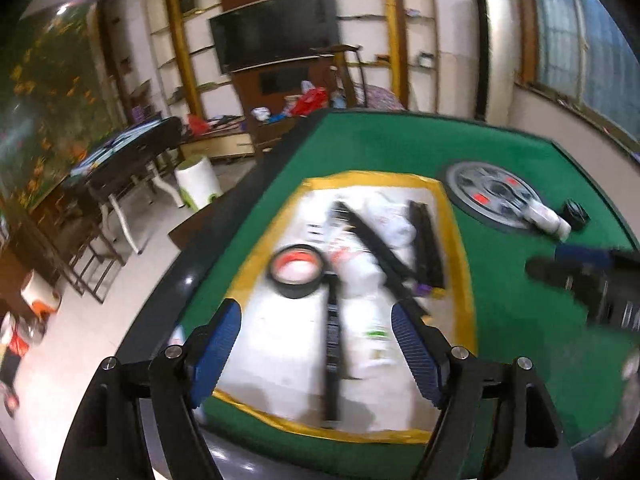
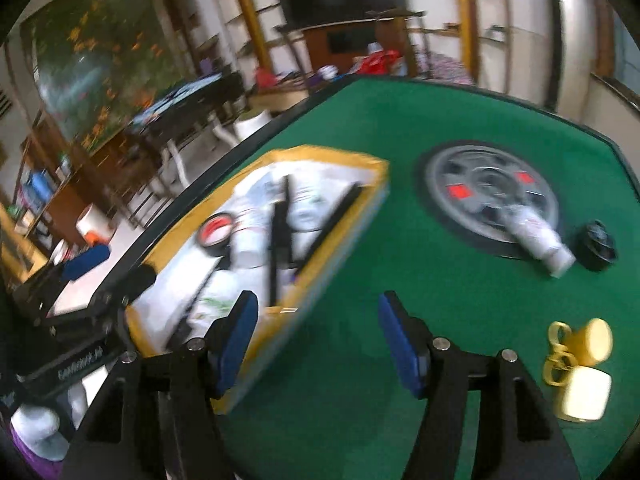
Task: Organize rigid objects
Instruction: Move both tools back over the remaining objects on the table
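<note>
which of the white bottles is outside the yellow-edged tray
The white bottle lying on its side at the edge of the grey wheel disc, next to the black cap. The other white bottles lie inside the yellow-edged tray.

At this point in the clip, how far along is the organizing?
Partway. Already in the yellow-edged box: a tape roll, black strips and white bottles. In hand: nothing; the left gripper and right gripper are both open and empty. Left on the green table: a white bottle, a black cap and a yellow clip.
</note>
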A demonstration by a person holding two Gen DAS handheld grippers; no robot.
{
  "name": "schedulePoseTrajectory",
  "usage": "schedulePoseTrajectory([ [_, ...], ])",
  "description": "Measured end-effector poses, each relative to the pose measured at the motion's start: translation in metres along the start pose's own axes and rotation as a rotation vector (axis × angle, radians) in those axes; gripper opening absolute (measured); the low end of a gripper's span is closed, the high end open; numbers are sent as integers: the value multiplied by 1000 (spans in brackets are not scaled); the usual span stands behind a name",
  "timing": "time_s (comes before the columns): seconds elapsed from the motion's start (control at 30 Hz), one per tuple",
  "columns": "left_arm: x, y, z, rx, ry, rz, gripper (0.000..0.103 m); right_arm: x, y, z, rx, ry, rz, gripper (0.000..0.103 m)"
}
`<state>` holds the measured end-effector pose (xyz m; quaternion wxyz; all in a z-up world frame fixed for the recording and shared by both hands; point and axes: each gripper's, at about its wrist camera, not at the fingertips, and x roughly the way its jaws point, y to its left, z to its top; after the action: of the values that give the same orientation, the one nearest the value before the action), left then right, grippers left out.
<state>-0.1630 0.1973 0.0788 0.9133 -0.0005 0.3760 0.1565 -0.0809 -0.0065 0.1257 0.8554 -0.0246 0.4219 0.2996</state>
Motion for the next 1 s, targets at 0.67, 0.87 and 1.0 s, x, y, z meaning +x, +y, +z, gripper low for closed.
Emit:
schedulePoseTrajectory([
  [0.67,-7,-106,0,227,64,-3,81,-56,-186,-30,325,-105,-153,67],
  [0.87,-2,-115,-1,249,86,11,81,-52,-218,-32,376,-105,-164,67],
  [1.0,3,-122,1,264,112,1,81,-43,-227,-28,394,-96,-126,67],
])
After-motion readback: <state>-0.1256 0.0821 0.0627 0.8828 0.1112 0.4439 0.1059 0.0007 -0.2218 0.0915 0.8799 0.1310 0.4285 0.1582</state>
